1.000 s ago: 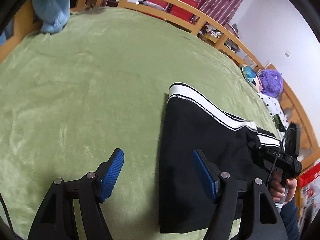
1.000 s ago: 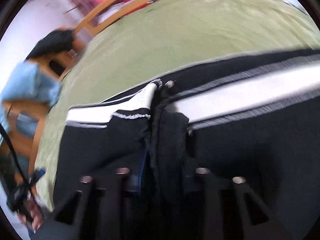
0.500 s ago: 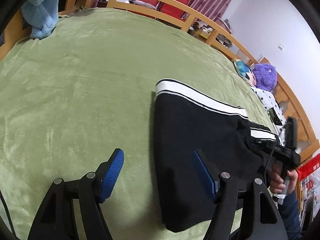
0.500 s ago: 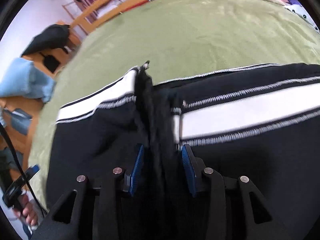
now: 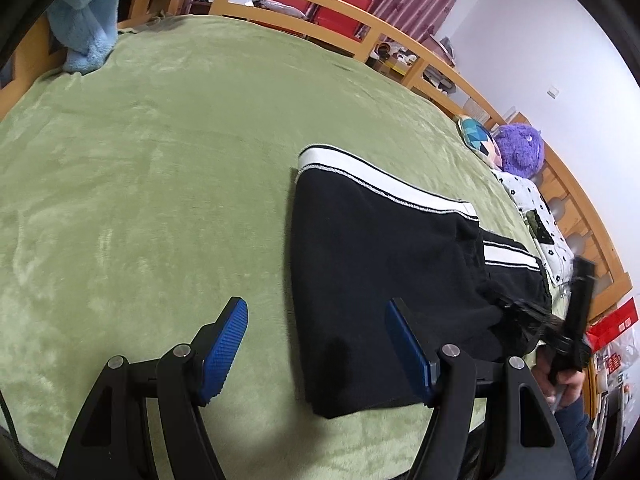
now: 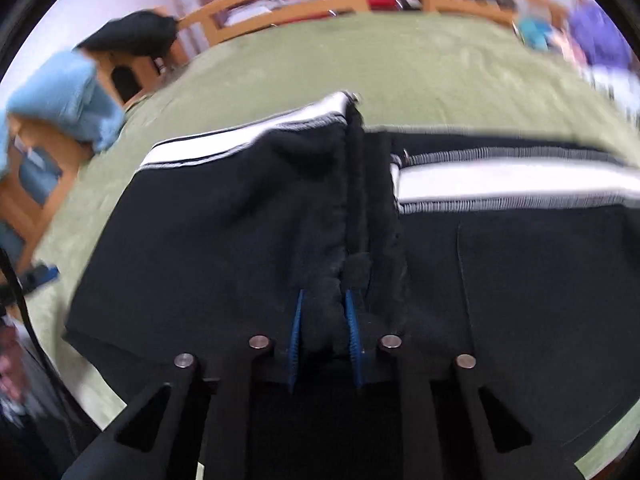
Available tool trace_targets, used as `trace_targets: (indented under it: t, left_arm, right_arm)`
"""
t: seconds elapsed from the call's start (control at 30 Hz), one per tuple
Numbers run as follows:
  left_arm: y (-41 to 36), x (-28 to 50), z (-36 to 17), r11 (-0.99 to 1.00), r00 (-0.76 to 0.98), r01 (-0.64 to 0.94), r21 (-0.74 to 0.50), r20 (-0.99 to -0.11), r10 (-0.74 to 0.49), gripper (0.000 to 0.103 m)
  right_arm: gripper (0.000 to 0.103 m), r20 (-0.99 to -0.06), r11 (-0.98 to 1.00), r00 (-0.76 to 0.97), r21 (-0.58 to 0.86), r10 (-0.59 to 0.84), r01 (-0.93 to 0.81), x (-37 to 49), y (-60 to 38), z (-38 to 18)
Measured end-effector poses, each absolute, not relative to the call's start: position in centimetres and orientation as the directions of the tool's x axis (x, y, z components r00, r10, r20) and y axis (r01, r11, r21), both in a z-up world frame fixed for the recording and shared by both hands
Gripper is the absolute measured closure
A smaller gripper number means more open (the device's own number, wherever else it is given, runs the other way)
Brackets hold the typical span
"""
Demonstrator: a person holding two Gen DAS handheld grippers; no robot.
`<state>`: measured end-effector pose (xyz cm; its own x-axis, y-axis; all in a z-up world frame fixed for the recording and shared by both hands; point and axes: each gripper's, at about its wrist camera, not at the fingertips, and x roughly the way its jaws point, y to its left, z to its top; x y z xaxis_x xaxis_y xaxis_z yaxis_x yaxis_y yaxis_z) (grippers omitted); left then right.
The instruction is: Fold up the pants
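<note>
The right gripper (image 6: 322,322) had its two blue fingers (image 6: 296,332) pinched nearly together on a bunched ridge of black cloth, the raised edge of the pants (image 6: 224,240). The left gripper (image 5: 316,344) stood with its fingers (image 5: 224,344) spread wide and nothing between them, one above the bare green blanket (image 5: 160,160) and the other above the near edge of the pants.

The pants lay on the bed, on the blanket's right part in the left wrist view, black with a white side stripe (image 5: 372,184), and seemingly already doubled over, since the stripe showed in two offset runs. The right wrist view was blurred, so the exact layers in the grip could not be told.

Judging from this, the step in hand was carrying the gripped edge across to make a fold. To do it well, the pinch should hold all the layers, the cloth should be lifted just clear of the layer below, and the stripes should be lined up before lowering. The free left gripper could pin the near edge so the stack does not slide on the plush.

Counted: one pair of pants, two grippers, one blanket, one purple plush toy (image 5: 520,148), one light blue cloth (image 5: 88,20) over the wooden bed rail (image 5: 304,0).
</note>
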<state>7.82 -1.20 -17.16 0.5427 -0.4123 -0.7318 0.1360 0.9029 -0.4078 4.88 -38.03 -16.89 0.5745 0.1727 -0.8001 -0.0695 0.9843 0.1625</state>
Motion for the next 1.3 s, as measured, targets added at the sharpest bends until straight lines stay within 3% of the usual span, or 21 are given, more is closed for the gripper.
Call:
trace_targets:
  t: [0.1, 0.2, 0.37, 0.43, 0.53, 0.6, 0.8, 0.87, 0.93, 0.97, 1.03, 1.13, 1.3]
  left_arm:
    - [-0.4, 7.3, -16.8, 0.900, 0.553, 0.129, -0.417, -0.723, -0.414, 0.034]
    - [0.0, 7.1, -16.8, 0.889, 0.550, 0.134, -0.437, -0.713, -0.434, 0.034]
    - [-0.5, 7.2, -17.6, 0.877, 0.527, 0.143, -0.458, -0.715, -0.459, 0.034]
    - [-0.8, 7.3, -17.9, 0.878, 0.513, 0.150, -0.455, -0.723, -0.463, 0.034]
    - [-1.1, 7.4, -18.0, 0.881, 0.506, 0.171, -0.442, -0.727, -0.463, 0.034]
    - [-1.1, 7.5, -18.0, 0.879, 0.507, 0.172, -0.444, -0.726, -0.466, 0.034]
    - [-1.2, 8.6, -18.2, 0.887, 0.505, 0.147, -0.438, -0.738, -0.448, 0.034]
    - [-1.1, 8.8, -18.2, 0.894, 0.507, 0.135, -0.428, -0.745, -0.433, 0.034]
    - [-0.9, 9.2, -18.2, 0.895, 0.506, 0.126, -0.428, -0.749, -0.429, 0.034]
    - [-0.9, 9.3, -18.2, 0.895, 0.505, 0.123, -0.429, -0.749, -0.428, 0.034]
    - [-0.8, 9.6, -18.2, 0.896, 0.508, 0.126, -0.425, -0.749, -0.427, 0.034]
    - [-1.2, 10.0, -18.2, 0.894, 0.507, 0.131, -0.428, -0.747, -0.431, 0.034]
    - [-2.8, 10.5, -19.7, 0.874, 0.439, 0.156, -0.461, -0.760, -0.479, 0.034]
  right_arm:
    - [0.086, -0.723, 0.970, 0.653, 0.233, 0.225, -0.075, 2.5, -39.5, -12.8]
    - [0.086, -0.706, 0.971, 0.672, 0.224, 0.224, -0.088, 0.4, -39.6, -11.2]
    - [0.080, -0.835, 0.985, 0.523, 0.135, 0.171, -0.106, -0.1, -38.0, -16.3]
    - [0.078, -0.843, 0.985, 0.511, 0.135, 0.170, -0.106, -0.3, -37.9, -17.0]
    - [0.067, -0.818, 0.980, 0.539, 0.156, 0.198, -0.123, -0.1, -38.3, -15.1]
    - [0.050, -0.775, 0.980, 0.600, 0.162, 0.200, -0.119, 0.4, -38.8, -13.5]
    - [0.049, -0.746, 0.979, 0.635, 0.165, 0.202, -0.117, 6.8, -39.3, -12.8]
    - [0.058, -0.764, 0.976, 0.609, 0.185, 0.214, -0.110, 9.4, -39.6, -14.1]
    - [0.080, -0.788, 0.969, 0.566, 0.218, 0.243, -0.112, 11.6, -39.7, -15.9]
    - [0.096, -0.800, 0.963, 0.538, 0.238, 0.267, -0.124, 12.6, -39.6, -16.7]
    - [0.097, -0.792, 0.975, 0.570, 0.200, 0.221, -0.100, 13.2, -40.1, -17.1]
    - [0.097, -0.755, 0.955, 0.599, 0.293, 0.265, -0.053, 13.5, -42.0, -17.3]
    - [0.092, -0.834, 0.977, 0.510, 0.200, 0.210, -0.075, 13.7, -40.3, -18.6]
